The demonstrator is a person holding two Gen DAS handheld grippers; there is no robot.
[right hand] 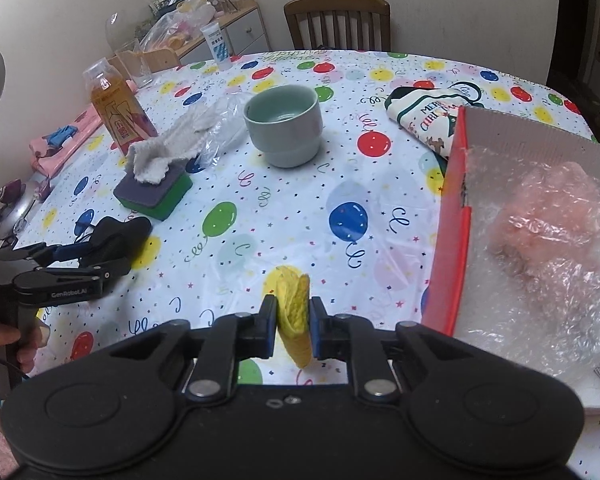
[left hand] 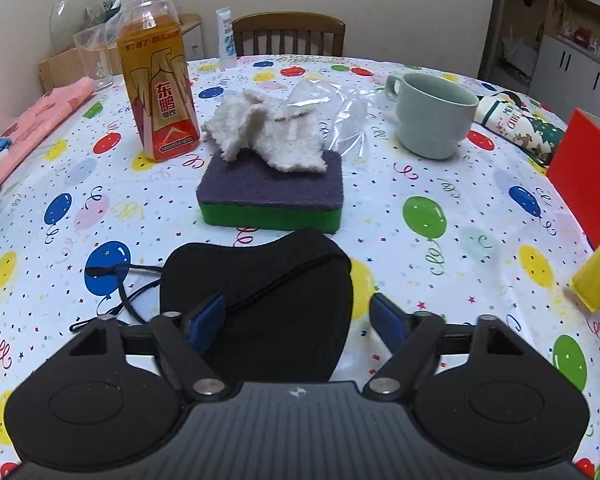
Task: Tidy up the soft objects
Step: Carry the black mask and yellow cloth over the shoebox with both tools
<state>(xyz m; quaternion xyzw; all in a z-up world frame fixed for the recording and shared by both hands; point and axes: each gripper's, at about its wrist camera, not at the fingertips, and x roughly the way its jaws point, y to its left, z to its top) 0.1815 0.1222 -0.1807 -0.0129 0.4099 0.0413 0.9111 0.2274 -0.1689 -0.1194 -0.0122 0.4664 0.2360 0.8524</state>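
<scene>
Two grippers in frame. Right gripper (right hand: 293, 326) jaws nearly closed, pinching a folded yellow cloth (right hand: 294, 322), spongy-looking, held above the balloon-print tablecloth (right hand: 284, 216) just left of the red-walled box (right hand: 456, 248). Box holds crinkled bubble wrap (right hand: 548, 248). Left gripper (left hand: 296, 320) jaws spread wide, blue pads either side of a flat black fabric face mask (left hand: 268, 300) with thin ear loops, lying on the cloth; contact with the mask unclear. Beyond it, rectangular sponge (left hand: 270, 196), dark scouring top over green foam, fluffy white towel (left hand: 268, 132) draped on it. Farther: orange drink bottle (left hand: 156, 80), pale green ceramic mug (left hand: 432, 114), clear plastic bag (left hand: 340, 108).
</scene>
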